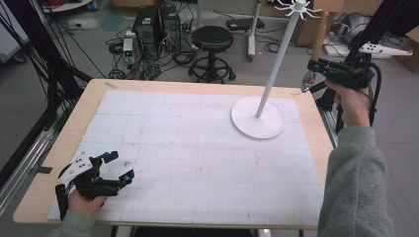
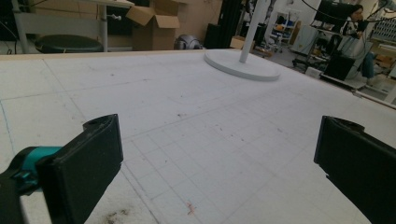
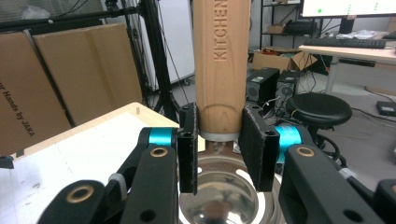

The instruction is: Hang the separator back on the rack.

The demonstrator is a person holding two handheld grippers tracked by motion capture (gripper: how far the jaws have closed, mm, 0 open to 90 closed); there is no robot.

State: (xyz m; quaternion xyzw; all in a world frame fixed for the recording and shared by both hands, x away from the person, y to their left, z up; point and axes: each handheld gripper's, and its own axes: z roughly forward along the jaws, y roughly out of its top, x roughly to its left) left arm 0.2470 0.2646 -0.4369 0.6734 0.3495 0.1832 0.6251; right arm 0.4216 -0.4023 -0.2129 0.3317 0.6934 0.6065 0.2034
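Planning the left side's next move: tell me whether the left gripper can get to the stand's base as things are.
Probably yes. The left gripper is open and holds nothing, and the mat between it and the base is bare, though it's a long diagonal reach across.

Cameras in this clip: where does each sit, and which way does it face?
High view: above the person's side, looking down on the table; both forearms and the left gripper enter.
Left gripper view: low on the table, facing the white stand; its open jaws frame the mat.
Right gripper view: the right gripper clamps a wooden-handled utensil.
Shared: high and left views show the stand.
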